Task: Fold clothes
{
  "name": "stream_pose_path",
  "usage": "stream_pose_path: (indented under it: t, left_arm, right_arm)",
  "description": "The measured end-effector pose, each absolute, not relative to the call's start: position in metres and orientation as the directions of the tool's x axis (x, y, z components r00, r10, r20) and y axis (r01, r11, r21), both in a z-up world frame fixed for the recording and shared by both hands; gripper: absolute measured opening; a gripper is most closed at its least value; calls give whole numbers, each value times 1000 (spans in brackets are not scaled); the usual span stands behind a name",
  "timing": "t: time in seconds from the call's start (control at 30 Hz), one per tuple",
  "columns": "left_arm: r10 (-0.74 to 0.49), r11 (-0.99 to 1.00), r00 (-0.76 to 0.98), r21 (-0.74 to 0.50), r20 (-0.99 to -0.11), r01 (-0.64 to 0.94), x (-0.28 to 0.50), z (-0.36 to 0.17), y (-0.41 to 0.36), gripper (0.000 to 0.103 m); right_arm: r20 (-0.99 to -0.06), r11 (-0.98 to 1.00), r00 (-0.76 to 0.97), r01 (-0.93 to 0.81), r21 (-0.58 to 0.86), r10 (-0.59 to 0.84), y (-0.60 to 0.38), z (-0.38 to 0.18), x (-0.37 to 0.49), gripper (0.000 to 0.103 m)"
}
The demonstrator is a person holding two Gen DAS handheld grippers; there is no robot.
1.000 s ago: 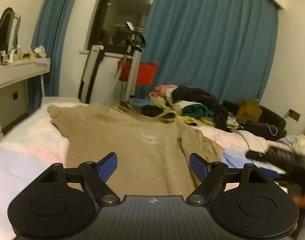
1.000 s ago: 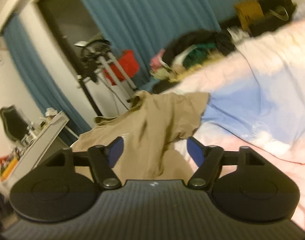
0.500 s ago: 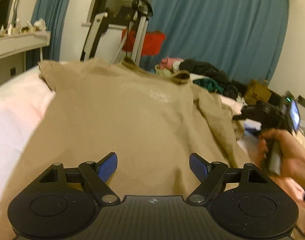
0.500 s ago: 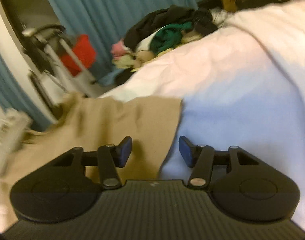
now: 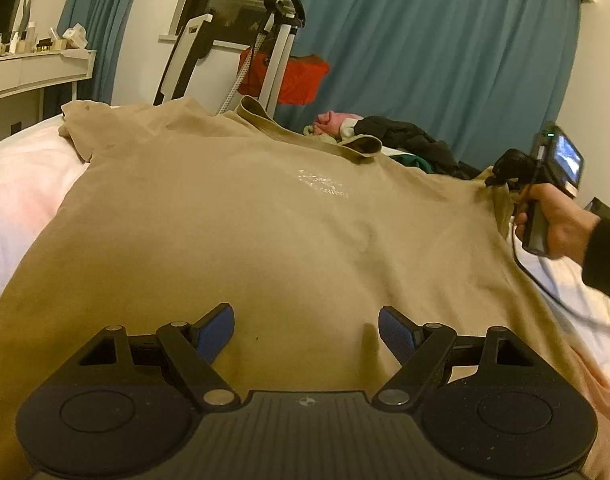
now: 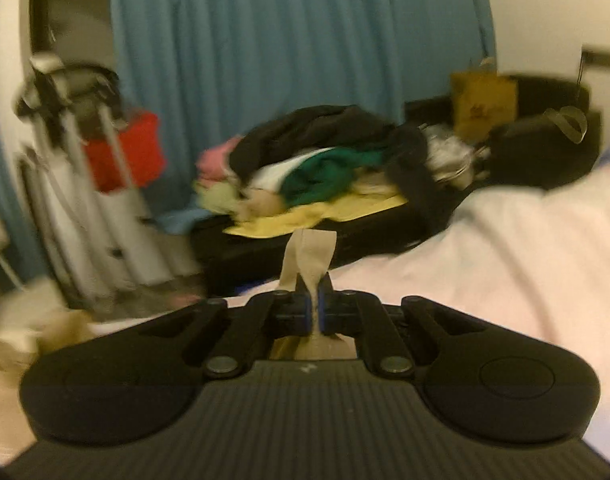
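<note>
A tan T-shirt (image 5: 265, 232) with a small white chest print lies spread flat on the bed, collar at the far end. My left gripper (image 5: 307, 330) is open just above the shirt's lower half, with only flat cloth under its blue pads. At the shirt's right sleeve a hand (image 5: 553, 216) holds my right gripper (image 5: 501, 172). The blurred right wrist view shows that gripper (image 6: 315, 308) shut on a fold of the tan sleeve (image 6: 311, 252), which sticks up past the pads.
The pale pink and white bed sheet (image 5: 21, 184) lies around the shirt. A pile of mixed clothes (image 6: 325, 160) sits at the far end. Beyond stand a garment steamer stand (image 5: 273, 40), a red bag (image 5: 289, 80), blue curtains (image 5: 425, 60) and a dresser shelf (image 5: 37, 68).
My left gripper came down and closer over the shirt, still open. My right gripper swung across to the shirt's right sleeve and shut on its cloth.
</note>
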State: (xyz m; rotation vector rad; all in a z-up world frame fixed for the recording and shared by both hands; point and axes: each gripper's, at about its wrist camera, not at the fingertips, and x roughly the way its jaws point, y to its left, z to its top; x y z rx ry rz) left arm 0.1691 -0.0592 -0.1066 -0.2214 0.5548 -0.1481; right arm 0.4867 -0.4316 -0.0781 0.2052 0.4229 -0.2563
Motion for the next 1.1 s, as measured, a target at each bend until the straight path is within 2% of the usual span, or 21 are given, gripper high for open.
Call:
stream_pose_path:
  t: [0.1,0.17,0.2,0.23,0.27,0.3,0.47,0.67,0.87,1.1]
  left_arm:
    - [-194,968,841,-239,-505,80,170,-107,-59,81]
    - [-191,969,842,-233,-505,80,170,-107,-59,81]
    - [-189,970,842,-228,-505,80,170,-107,-60,81]
    - [-187,971,842,-223,-506,82,169,-106,-60,81]
    - [-186,973,842,-217,-506,84,168,-105,-61,81]
    - [-184,974,843,-212,-506,86,167,-104,-61,81]
    - [-197,971,846,-219,-496,98,157,-93,-61,81]
    - [-237,966,863,-206,-446,159,125,-70,-67,81]
    - [-301,951,844,-200,-445,234,89,-56,-79,81]
    - [-528,849,710,-288,-466,442,60,-52,-124,81]
  right_arm:
    - [-465,947,862,293,132,-202,-434,-86,491,10]
    - [-467,950,864,281,139,-187,-431,-88,481,15]
    - [-475,954,862,269,134,-176,-427,-87,475,37]
    - [-476,958,865,254,136,-162,-422,-85,465,69]
    - [-470,961,870,239,142,-147,-416,-81,453,83]
    - [-464,963,876,224,148,-132,-410,-78,441,88]
    - [-428,957,904,121,264,3,-372,-47,339,88]
    - [-357,893,929,81,442,93,-339,-26,187,88]
    - [-322,895,944,79,439,74,-326,-14,88,88]
    - [-274,805,959,109,583,68,-356,-21,47,88]
